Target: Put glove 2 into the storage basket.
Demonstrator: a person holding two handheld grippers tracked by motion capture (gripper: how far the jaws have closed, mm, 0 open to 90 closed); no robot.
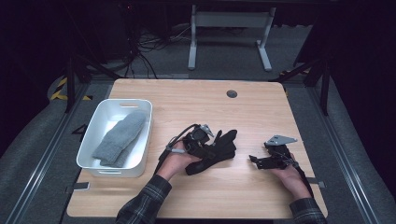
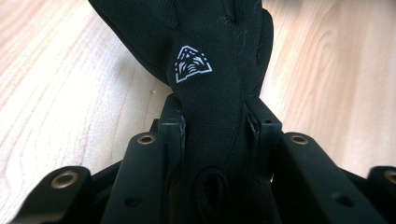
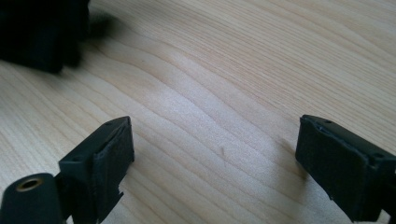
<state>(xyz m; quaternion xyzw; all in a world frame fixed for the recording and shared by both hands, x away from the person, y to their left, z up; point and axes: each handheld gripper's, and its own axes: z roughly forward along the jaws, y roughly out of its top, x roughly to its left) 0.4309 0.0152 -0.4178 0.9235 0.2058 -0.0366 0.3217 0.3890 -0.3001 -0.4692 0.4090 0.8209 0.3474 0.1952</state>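
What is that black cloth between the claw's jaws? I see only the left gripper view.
Observer: A black glove, lying mid-table in the high view; the left claw is clamped on it.
Operator: Where would it go?
Observer: Probably the white bin at the table's left, which holds a grey mitten.
Operator: Is the other claw busy?
Observer: No, the right claw stands open over bare wood.

Even overhead light brightens the table, surroundings fall dark, close gripper views slightly soft

Glove mid-table, bin with mitten to its left.
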